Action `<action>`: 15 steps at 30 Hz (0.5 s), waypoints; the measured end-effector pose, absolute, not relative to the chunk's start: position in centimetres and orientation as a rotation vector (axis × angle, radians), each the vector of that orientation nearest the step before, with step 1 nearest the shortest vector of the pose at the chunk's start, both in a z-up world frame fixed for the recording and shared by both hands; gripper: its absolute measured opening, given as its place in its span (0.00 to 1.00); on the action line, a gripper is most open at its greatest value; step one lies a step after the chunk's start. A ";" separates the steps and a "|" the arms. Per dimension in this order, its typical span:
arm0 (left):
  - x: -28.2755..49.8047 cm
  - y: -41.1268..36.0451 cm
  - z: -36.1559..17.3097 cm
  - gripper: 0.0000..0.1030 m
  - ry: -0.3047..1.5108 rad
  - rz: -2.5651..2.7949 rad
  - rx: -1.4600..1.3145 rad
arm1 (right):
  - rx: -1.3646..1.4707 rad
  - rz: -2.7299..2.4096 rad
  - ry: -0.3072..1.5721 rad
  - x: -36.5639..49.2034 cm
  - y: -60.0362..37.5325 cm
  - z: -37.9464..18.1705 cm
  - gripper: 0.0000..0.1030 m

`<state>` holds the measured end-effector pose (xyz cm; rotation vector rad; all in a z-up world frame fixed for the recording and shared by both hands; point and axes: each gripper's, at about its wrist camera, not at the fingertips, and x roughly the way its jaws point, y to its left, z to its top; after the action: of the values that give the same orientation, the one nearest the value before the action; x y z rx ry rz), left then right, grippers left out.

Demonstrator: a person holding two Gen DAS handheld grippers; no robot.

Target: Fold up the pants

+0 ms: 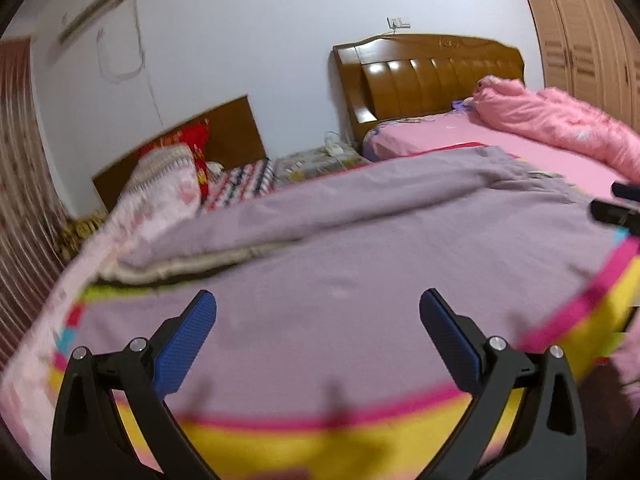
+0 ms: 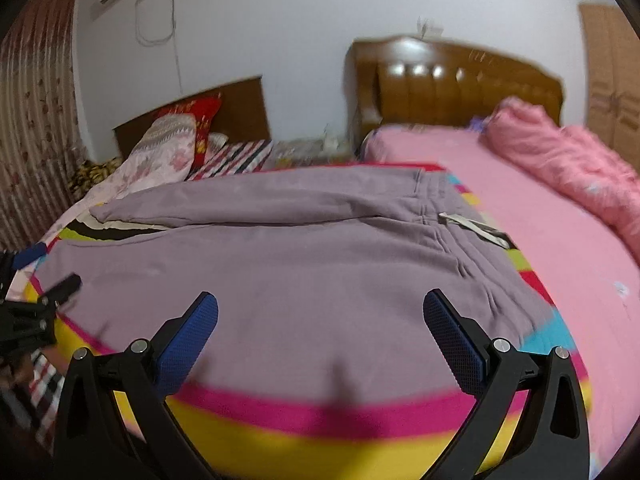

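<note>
On the bed, soft floppy pants [image 2: 280, 264] lie flat; both tongs [image 1: 318, 320] [image 2: 320, 320] gape empty, so grab the waistband [image 2: 448, 216].

- No text, label, brand, number or sign can be read in either view.
- The air conditioner [image 1: 94, 12] at the upper left of the left wrist view carries a small dark mark, too blurred to read.
- The wooden headboard [image 1: 432, 76] in the upper middle of that view has a carved ornament near its top edge; whether it holds letters cannot be told.
- The red pillow [image 2: 204, 120] at the left of the right wrist view bears a yellow pattern, illegible.
</note>
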<state>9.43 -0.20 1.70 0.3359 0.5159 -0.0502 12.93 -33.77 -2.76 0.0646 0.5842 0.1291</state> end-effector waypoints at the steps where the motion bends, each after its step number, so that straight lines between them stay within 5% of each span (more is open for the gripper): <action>1: 11.0 -0.3 1.9 0.99 0.519 -0.044 0.360 | 0.058 0.133 0.600 14.6 -34.8 -2.6 0.96; 5: 19.7 -0.3 2.4 0.99 0.637 -0.126 0.388 | 0.020 0.091 0.627 23.5 -39.4 -1.0 0.96; 10: 25.8 -0.4 3.3 0.99 0.559 -0.151 0.265 | 0.050 0.262 0.579 33.8 -42.9 0.6 0.96; 15: 27.0 -1.3 0.7 0.99 0.747 -0.193 -0.001 | -0.102 0.398 0.801 45.9 -41.9 -1.5 0.96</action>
<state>27.04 -1.30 0.69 -0.0009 0.7474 -0.1929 45.91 -41.92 -1.49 -0.1020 0.8010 0.3984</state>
